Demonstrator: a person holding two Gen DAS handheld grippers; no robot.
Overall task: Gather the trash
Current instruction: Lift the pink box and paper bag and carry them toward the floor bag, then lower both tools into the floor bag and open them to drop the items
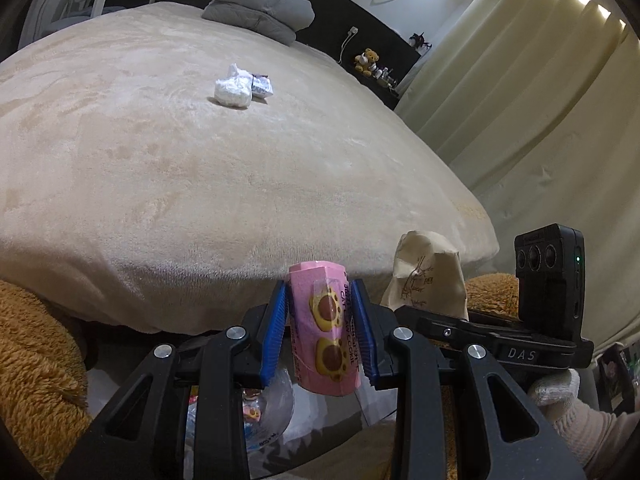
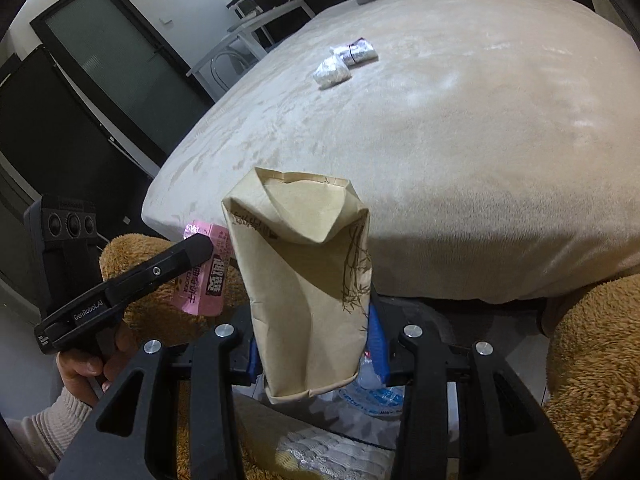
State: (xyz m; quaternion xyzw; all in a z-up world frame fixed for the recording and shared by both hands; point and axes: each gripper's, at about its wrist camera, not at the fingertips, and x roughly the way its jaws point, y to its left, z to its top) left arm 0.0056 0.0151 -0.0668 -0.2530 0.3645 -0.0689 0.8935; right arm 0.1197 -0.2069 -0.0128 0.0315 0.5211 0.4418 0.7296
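The left tongs [image 1: 320, 332] are clamped on a pink wrapper [image 1: 326, 332], their blue pads [image 1: 276, 332] pressing its two sides; the wrapper stands roughly upright between them, printed with yellow-and-brown paw shapes. The right tongs [image 2: 314, 344] are clamped on a brown paper bag [image 2: 308, 280], gripped low on its body, the folded top pointing up and away over the edge of the bed [image 2: 480, 160].

Both sets of tongs are held close together just off the foot of the bed, the left ones to the left of the bag, with the pink wrapper near the bag's side but apart from it. Below them lies clear plastic [image 1: 260, 412] with printed bits inside, and orange-brown fleece [image 1: 36, 360] shows on either side.

Farther out on the beige bed cover sit a white crumpled wad [image 1: 233, 90] and, touching it, a small dark-and-white packet [image 1: 262, 86]. Grey pillows [image 1: 260, 8] lie at the head of the bed.
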